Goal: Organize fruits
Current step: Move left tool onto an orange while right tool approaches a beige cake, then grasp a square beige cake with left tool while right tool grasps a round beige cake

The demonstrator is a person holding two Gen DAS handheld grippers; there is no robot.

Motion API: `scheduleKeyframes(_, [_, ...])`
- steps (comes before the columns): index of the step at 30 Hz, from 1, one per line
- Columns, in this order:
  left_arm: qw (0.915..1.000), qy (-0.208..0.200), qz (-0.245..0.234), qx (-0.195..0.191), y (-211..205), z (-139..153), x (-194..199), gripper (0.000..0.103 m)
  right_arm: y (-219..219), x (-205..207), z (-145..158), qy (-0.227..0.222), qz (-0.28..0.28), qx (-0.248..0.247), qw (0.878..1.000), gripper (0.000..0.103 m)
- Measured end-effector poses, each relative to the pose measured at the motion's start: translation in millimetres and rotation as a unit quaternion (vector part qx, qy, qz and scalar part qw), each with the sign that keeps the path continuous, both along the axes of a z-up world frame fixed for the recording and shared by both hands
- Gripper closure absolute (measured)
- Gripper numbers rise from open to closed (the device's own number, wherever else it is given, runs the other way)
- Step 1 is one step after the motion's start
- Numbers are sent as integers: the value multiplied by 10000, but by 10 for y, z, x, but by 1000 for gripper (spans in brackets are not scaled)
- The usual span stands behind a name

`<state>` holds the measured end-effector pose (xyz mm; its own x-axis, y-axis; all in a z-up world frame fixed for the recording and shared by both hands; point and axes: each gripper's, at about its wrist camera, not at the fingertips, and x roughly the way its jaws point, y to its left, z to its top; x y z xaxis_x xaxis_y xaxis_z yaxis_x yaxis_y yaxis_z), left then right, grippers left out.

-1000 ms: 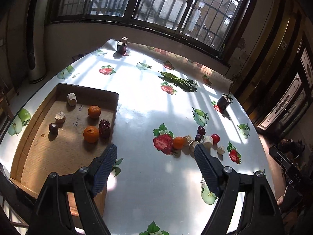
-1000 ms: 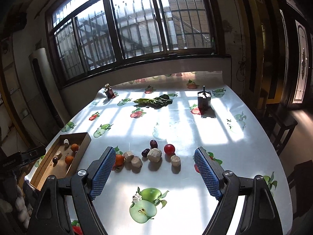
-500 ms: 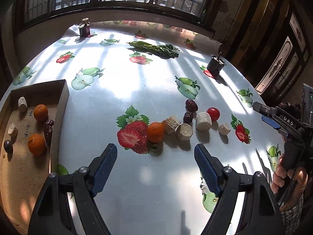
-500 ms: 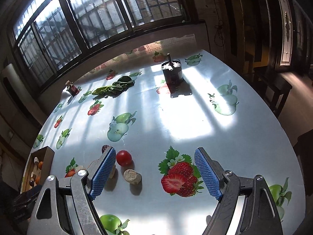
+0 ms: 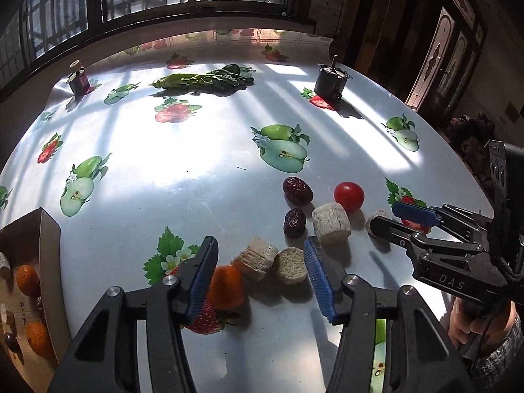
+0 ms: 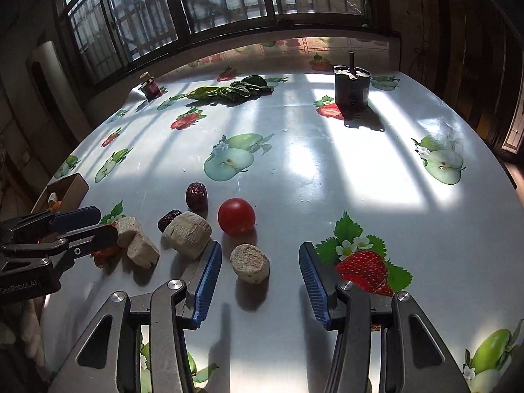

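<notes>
With both sets of jaws just closing but still spread, the right gripper (image 6: 258,278) around the small round tan chunk (image 6: 249,263) on the table (image 6: 327,170), the shiny red tomato (image 6: 236,215) could be bumped away.

Fruit-print table (image 6: 327,170) with tomato (image 6: 236,215), dates (image 6: 196,195), greens (image 6: 229,91), cardboard box (image 5: 49,262).

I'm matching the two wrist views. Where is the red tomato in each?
Left wrist: tomato right of centre, just beyond the biggest beige chunk.
Right wrist: tomato left of centre, right of that same chunk.
Shared landmark: the dark metal can at the table's far side.
</notes>
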<state>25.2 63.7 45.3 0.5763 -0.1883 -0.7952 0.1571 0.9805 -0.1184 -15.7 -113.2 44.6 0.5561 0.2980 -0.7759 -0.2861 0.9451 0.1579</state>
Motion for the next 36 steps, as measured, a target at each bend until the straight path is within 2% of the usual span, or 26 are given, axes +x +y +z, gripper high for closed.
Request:
scheduleKeyframes(4, [9997,197,-157,40,3,-128,117,50,-11,39,-72,138,-37,69,9999,50])
scheduleKeyframes(6, [9994,268,-159,-114,46,-174,147,52,-15,46,-79,142,-53,117,9998,50])
scheduleKeyframes(8, [9993,299,-106,-218,96,-179,150,67,-5,50,-84,133,-66,136,9998,50])
scheduleKeyframes(9, [9991,297,-94,-271,120,-180,150,68,6,50,-84,119,-71,119,9998,50])
scheduleKeyframes(11, [9989,296,-85,-343,146,-188,148,69,33,46,-86,86,-58,44,9999,50])
scheduleKeyframes(16, [9995,220,-111,-208,108,-184,137,69,104,18,-89,-10,-1,-161,9999,50])
scheduleKeyframes(19, [9994,229,-114,-230,114,-188,136,67,140,6,-93,-41,35,-235,9997,57])
scheduleKeyframes(24, [9993,285,-132,-199,142,-185,128,66,187,-2,-97,-70,116,-320,9994,60])
scheduleKeyframes(26, [9993,295,-157,-149,141,-173,109,68,203,-11,-101,-77,154,-348,9992,66])
scheduleKeyframes(33, [9995,282,-103,-139,162,-191,124,68,251,-53,-105,-105,240,-410,9988,73])
scheduleKeyframes(36, [9996,228,-119,-117,148,-183,104,72,243,-59,-103,-99,229,-370,9990,76])
